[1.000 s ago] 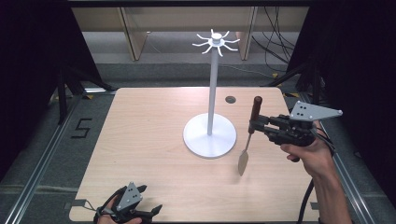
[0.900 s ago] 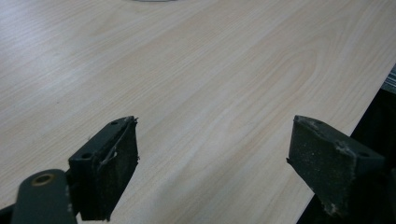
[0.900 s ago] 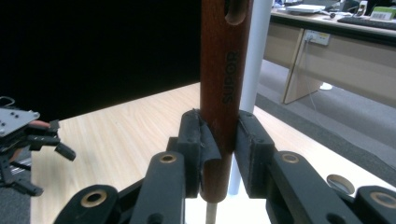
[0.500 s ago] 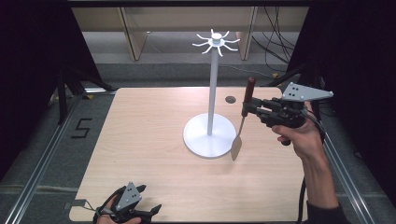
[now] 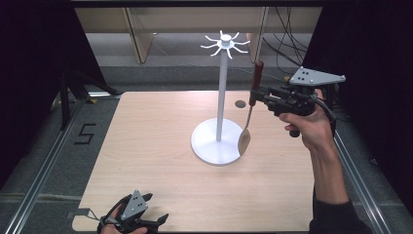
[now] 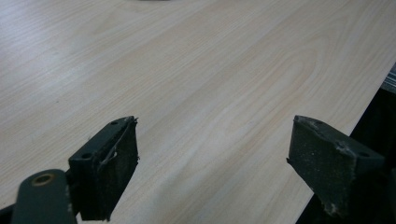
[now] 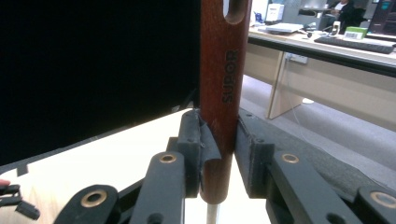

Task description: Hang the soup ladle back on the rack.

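A spoon (image 5: 249, 114) with a dark red-brown wooden handle (image 7: 223, 88) hangs upright, its metal bowl low over the rim of the white stand's round base (image 5: 209, 146). My right gripper (image 5: 257, 93) is shut on the handle, to the right of the stand's pole (image 5: 222, 92). The pole carries a ring of white hooks (image 5: 225, 43) at its top, above and left of the handle's tip. The handle has a hanging slot at its upper end (image 7: 236, 9). My left gripper (image 5: 157, 220) rests at the table's near left edge, open with nothing between its pads (image 6: 114, 163).
The light wooden table (image 5: 156, 146) has a small dark round hole (image 5: 240, 104) behind the stand. Metal rails run along both sides of the table. Cables hang at the back right, and wooden furniture legs stand on the floor behind.
My right gripper has risen and moved left toward the stand's pole, carrying the spoon with it. The left gripper has stayed in place.
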A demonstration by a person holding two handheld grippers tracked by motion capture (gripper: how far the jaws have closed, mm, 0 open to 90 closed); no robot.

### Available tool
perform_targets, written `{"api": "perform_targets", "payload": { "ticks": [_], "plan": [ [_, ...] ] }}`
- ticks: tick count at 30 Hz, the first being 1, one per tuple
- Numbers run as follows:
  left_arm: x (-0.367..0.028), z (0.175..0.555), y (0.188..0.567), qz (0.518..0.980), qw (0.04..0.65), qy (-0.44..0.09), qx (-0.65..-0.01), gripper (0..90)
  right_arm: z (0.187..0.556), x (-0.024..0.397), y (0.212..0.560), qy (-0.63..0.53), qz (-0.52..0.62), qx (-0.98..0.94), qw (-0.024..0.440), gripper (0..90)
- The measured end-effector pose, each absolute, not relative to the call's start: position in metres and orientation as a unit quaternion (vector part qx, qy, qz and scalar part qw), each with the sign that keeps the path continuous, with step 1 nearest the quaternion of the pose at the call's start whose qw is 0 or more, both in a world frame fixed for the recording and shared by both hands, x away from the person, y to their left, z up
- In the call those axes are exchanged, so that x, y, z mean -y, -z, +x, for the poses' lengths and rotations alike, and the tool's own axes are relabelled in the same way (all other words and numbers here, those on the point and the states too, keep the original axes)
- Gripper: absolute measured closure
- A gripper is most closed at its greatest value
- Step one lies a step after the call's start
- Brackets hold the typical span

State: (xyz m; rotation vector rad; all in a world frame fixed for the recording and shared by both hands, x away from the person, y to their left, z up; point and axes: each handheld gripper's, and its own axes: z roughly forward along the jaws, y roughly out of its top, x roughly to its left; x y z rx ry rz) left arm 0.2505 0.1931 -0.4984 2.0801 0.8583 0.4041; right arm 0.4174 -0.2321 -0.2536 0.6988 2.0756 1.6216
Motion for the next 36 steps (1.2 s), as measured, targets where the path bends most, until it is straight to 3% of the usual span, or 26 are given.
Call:
{"api": "perform_targets", "payload": {
  "ticks": [36],
  "plan": [
    [-0.192,0.249,0.499,0.823,0.422,-0.155,-0.346,15.2,0.443,0.213,0.229,-0.56,0.265,-0.752,0.225,73.9]
  ]
}}
